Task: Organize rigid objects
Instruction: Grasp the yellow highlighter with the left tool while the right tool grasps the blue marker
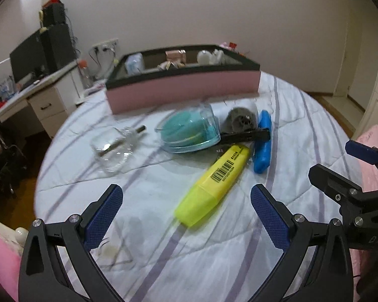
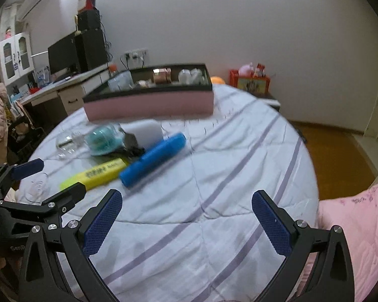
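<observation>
A yellow highlighter (image 1: 214, 180) lies on the white striped bed cover (image 1: 189, 251), just ahead of my open, empty left gripper (image 1: 186, 198). A blue marker (image 1: 262, 141) lies right of it. Behind them sit a clear case with a teal object (image 1: 189, 132), a black clip (image 1: 244, 136), a grey-and-white item (image 1: 242, 118) and a clear glass piece (image 1: 113, 148). A pink box with a black rim (image 1: 184, 90) holds several items at the back. My right gripper (image 2: 186, 201) is open and empty, with the blue marker (image 2: 153, 159) and yellow highlighter (image 2: 100, 172) ahead to its left.
A desk with a monitor (image 2: 63, 58) and drawers stands beyond the bed's left edge. A pink pillow (image 2: 360, 216) lies at the right. A red box (image 2: 252, 83) sits by the far wall. Each gripper shows at the edge of the other's view.
</observation>
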